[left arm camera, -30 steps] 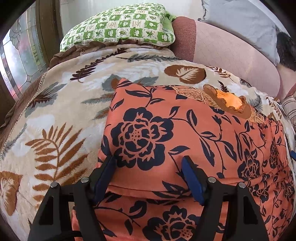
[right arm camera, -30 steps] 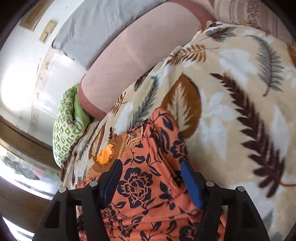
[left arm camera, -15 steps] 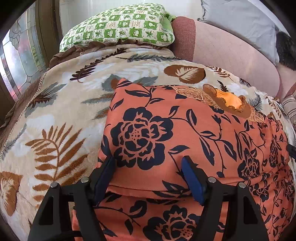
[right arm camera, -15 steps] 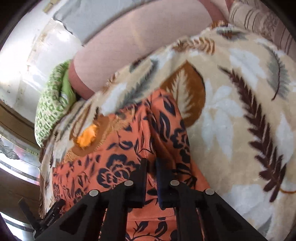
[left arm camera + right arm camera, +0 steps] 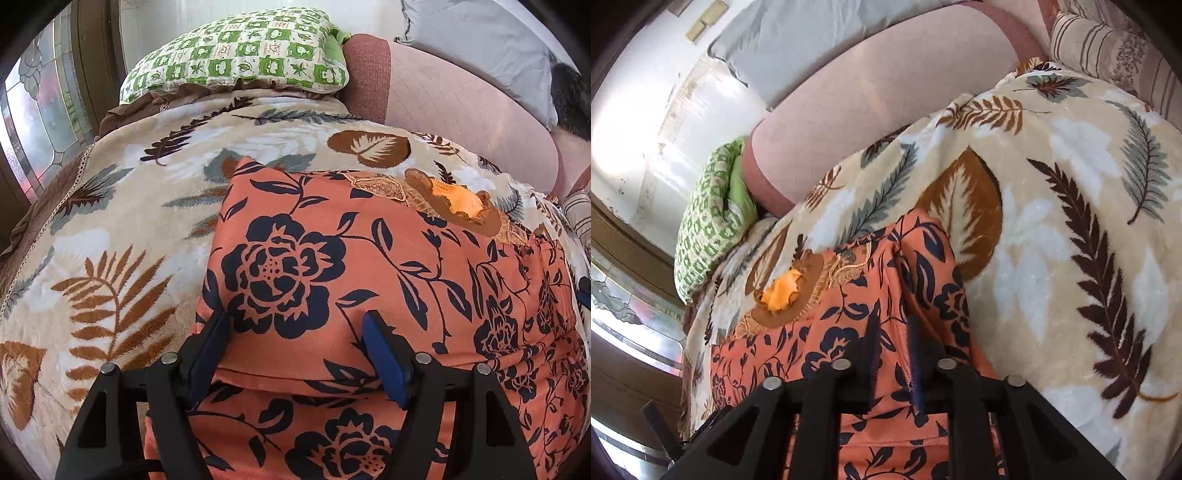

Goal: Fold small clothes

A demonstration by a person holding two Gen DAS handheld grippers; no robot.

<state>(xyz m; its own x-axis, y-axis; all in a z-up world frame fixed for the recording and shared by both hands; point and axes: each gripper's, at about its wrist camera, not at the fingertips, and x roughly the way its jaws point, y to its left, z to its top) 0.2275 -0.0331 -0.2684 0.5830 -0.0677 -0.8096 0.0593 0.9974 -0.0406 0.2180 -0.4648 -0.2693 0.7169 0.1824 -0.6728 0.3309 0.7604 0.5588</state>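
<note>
An orange garment point(image 5: 369, 258) printed with dark navy roses and trailing leaves is laid on a plush blanket point(image 5: 110, 229) patterned with cream, rust and grey fern fronds. The cloth is seen folded over on itself, a soft rounded fold edge running across the near side, and a brown embroidered neckline with a bright orange lining point(image 5: 458, 199) is shown at the far edge. The left tongs point(image 5: 295, 354) are held wide apart, angled downward over the fold, their blue pads point(image 5: 380, 354) set on either side of a broad band of cloth without being pressed into it. The right tongs point(image 5: 894, 343) are pointed down at the garment's right edge, where a raised ridge of fabric point(image 5: 897, 280) is seen between the narrow black fingers point(image 5: 871, 332); the jaws are being eased open, and a slim gap is visible, so the ridge is no longer pinched. A green-and-white checked pillow point(image 5: 240, 55) with a quilted surface is propped at the head of the bed, beside a pink quilted bolster point(image 5: 461, 107) and a grey pillow point(image 5: 480, 40). A striped cushion point(image 5: 1108, 48) is glimpsed at the far right, and leaded stained glass point(image 5: 33, 122) in a dark wooden frame is visible at the left.
</note>
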